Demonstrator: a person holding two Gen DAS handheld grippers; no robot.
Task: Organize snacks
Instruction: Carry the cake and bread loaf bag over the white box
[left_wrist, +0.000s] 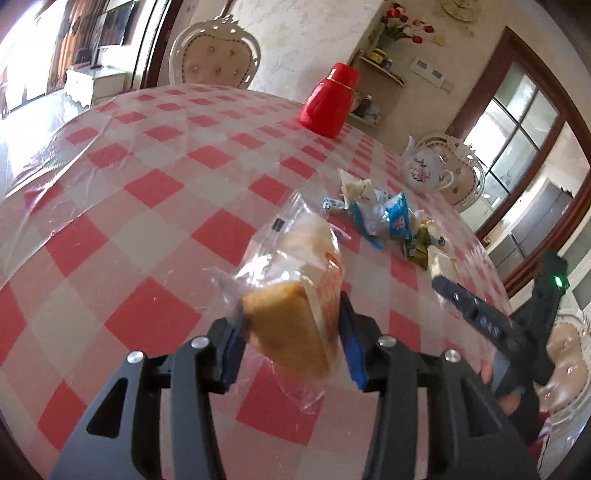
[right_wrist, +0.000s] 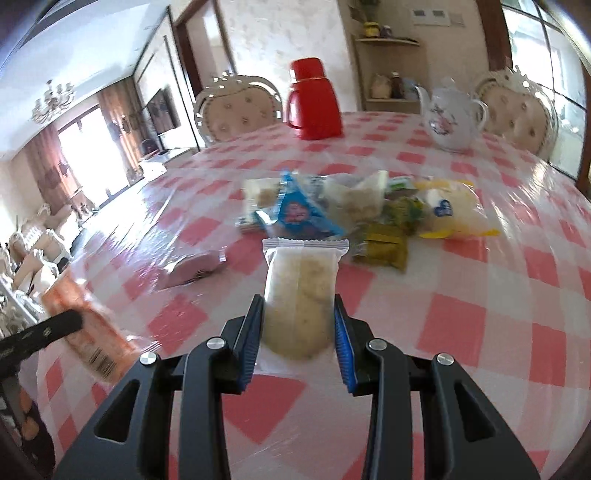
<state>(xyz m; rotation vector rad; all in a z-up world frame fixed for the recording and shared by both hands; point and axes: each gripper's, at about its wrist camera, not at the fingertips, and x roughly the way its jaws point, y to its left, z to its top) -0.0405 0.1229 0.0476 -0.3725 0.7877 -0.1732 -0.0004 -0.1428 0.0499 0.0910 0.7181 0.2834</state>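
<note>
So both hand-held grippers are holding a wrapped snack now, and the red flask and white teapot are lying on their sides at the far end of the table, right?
Not quite. The left hand-held gripper grips a wrapped cake and the right hand-held gripper a wrapped cookie, but the red flask and white teapot stand upright, as the right wrist view shows.

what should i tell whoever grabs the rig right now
Left gripper: shut on a wrapped cake, held above the table.
Right gripper: shut on a wrapped biscuit, also off the table.
Snack pile lies mid-table, in front of the red flask and teapot; a pink pack lies apart to its left.
Done: two snacks picked up.
Left: place both, then sort the pile. No bin or tray in view.
</note>
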